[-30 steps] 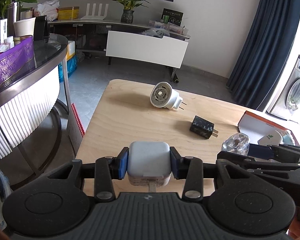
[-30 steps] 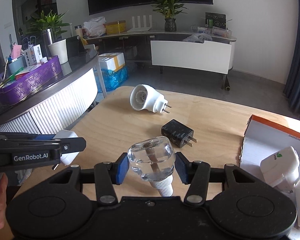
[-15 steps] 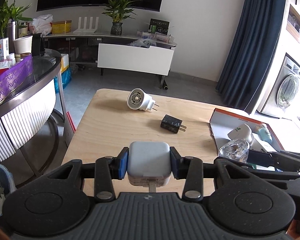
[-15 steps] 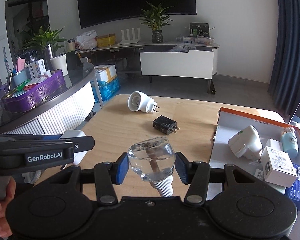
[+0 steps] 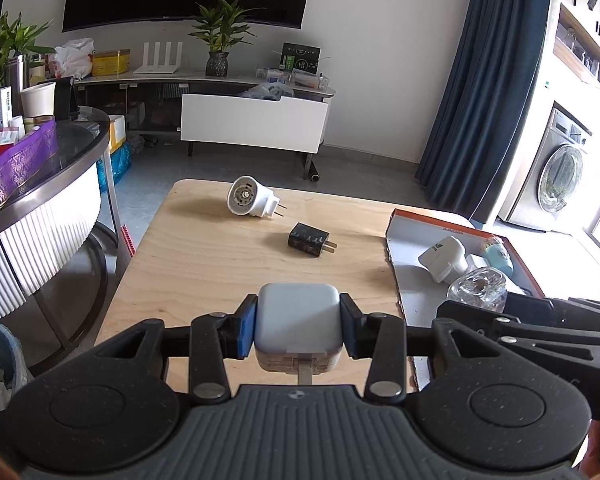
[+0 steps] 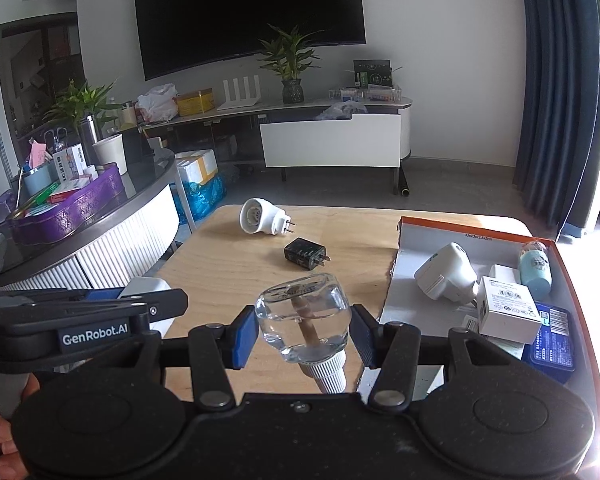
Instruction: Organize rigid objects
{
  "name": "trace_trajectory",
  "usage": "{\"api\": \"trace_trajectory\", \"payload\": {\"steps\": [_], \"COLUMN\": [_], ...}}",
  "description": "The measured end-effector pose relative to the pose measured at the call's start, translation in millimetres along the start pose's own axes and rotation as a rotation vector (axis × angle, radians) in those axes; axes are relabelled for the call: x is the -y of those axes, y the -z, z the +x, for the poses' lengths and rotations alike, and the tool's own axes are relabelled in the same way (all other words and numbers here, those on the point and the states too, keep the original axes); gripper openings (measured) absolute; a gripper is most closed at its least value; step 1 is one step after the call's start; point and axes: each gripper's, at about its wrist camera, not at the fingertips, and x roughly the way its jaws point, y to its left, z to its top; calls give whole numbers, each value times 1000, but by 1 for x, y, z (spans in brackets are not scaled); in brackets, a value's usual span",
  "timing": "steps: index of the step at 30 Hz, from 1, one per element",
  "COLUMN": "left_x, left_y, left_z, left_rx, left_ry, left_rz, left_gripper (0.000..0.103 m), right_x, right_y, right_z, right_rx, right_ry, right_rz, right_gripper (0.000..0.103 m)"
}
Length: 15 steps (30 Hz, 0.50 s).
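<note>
My left gripper (image 5: pixel 299 330) is shut on a white square charger (image 5: pixel 298 322), held above the near part of the wooden table (image 5: pixel 204 264). My right gripper (image 6: pixel 304 330) is shut on a clear glass bottle with a white ribbed cap (image 6: pixel 306 320), held near the left edge of the orange-rimmed box (image 6: pixel 420 236); the bottle also shows in the left wrist view (image 5: pixel 476 290). A white round plug adapter (image 5: pixel 250 202) and a black charger (image 5: pixel 309 239) lie on the table further off.
The box (image 5: pixel 404 240) at the table's right holds a white adapter (image 6: pixel 446 272), a white carton (image 6: pixel 508 310), a pale blue bottle (image 6: pixel 534 268) and a blue pack (image 6: pixel 552 340). A curved counter (image 5: pixel 40 192) stands left. A TV stand is behind.
Both grippers have pulled back and risen, still holding their objects. The right gripper has shifted right toward the box, so more of the box shows.
</note>
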Motion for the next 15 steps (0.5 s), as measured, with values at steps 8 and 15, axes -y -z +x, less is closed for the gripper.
{"api": "trace_trajectory", "payload": {"steps": [8, 15], "left_x": [14, 25], "left_y": [6, 12], "left_z": [-2, -5], "left_rx": [-10, -12], "left_ry": [31, 49], "left_rz": [16, 35], "left_gripper": [42, 42], "right_x": [13, 22], "right_y": [7, 12], "right_z": [-15, -27], "right_rx": [10, 22], "right_ry": [22, 38], "right_rz": [29, 50], "right_gripper": [61, 61]}}
